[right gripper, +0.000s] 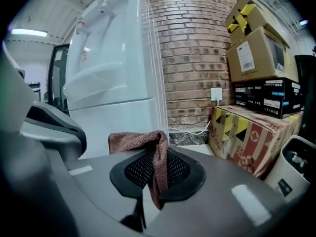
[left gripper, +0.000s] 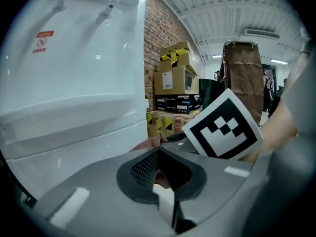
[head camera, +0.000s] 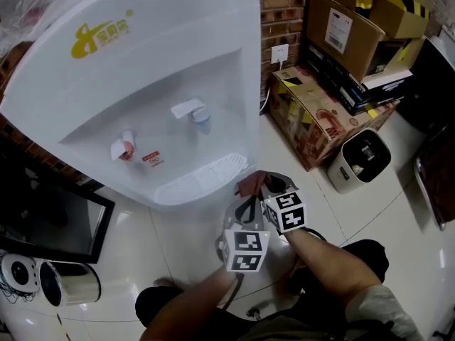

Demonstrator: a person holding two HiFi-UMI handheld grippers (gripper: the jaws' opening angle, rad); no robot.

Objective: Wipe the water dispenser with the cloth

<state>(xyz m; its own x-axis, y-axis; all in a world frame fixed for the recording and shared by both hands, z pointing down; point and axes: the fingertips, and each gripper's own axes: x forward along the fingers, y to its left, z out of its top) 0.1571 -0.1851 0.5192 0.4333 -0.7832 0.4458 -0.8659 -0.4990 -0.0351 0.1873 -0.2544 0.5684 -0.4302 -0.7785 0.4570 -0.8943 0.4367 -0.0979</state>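
A big white water dispenser is seen in the upper left of the head view. A red tap and a blue tap are set in its front. A white drip tray is seen under them.

A brown cloth is held low in the middle of that picture, just beside the right end of the drip tray. Whether the dispenser is touched by it cannot be told.

In the right gripper view the cloth is pinched by the right gripper. Its jaws are drawn nearly together, and the cloth is seen hanging down between them.

The left gripper is held close beside the right one. Its jaws are drawn in narrow too, and a small bit of the brown cloth is seen between them.

Cardboard boxes are stacked by a brick wall in the upper right of the head view.
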